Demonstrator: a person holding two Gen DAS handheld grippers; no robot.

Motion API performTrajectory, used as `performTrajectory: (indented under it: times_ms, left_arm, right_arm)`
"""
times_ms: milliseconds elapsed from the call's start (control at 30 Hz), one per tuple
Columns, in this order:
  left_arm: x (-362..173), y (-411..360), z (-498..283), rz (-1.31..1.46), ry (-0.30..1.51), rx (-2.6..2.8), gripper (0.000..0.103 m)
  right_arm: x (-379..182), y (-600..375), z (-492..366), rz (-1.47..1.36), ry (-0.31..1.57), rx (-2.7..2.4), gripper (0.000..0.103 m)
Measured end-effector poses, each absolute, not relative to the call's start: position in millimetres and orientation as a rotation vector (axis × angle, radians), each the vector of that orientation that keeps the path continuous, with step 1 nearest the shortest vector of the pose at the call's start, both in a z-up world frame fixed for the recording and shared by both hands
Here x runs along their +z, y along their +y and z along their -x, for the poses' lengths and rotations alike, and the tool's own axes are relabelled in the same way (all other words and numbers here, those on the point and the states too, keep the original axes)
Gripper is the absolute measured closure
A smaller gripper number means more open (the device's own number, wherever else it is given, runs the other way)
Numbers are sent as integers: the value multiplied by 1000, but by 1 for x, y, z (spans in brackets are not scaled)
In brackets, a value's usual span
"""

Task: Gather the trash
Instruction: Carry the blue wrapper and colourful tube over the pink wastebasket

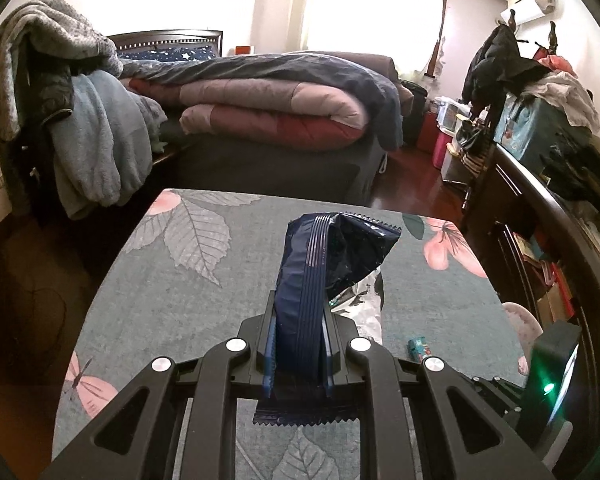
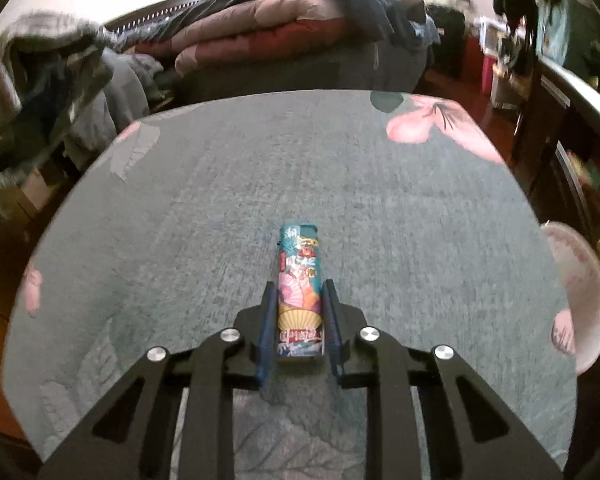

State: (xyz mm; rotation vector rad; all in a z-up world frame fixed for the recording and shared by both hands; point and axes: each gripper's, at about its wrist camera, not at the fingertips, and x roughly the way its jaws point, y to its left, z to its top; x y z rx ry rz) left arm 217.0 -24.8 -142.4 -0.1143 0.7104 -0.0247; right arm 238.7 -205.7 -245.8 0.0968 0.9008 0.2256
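My left gripper (image 1: 300, 304) is shut on a dark blue crinkled snack bag (image 1: 340, 248). The bag stands up between the fingers above the table, and its silver inside (image 1: 364, 300) shows at the right. My right gripper (image 2: 299, 292) is shut on a small colourful packet (image 2: 300, 264), teal with pink and yellow print. The packet points away along the fingers, low over the cloth. The same packet (image 1: 418, 348) shows low right in the left wrist view, partly behind my own linkage.
The table (image 2: 220, 200) wears a teal cloth with leaves and pink flowers. A pink-white round bowl-like thing (image 2: 576, 292) sits at its right edge. A bed with folded quilts (image 1: 276, 112) lies beyond, draped clothes (image 1: 88, 140) at left, dark shelves (image 1: 540, 240) at right.
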Motion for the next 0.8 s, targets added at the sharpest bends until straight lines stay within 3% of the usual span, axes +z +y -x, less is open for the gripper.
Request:
performTrajectory:
  times_ms: [800]
  left_arm:
    - [-142,-154,-230,-46,721,-207,85]
  right_arm:
    - [-219,-354,-187,-409,775,144,79]
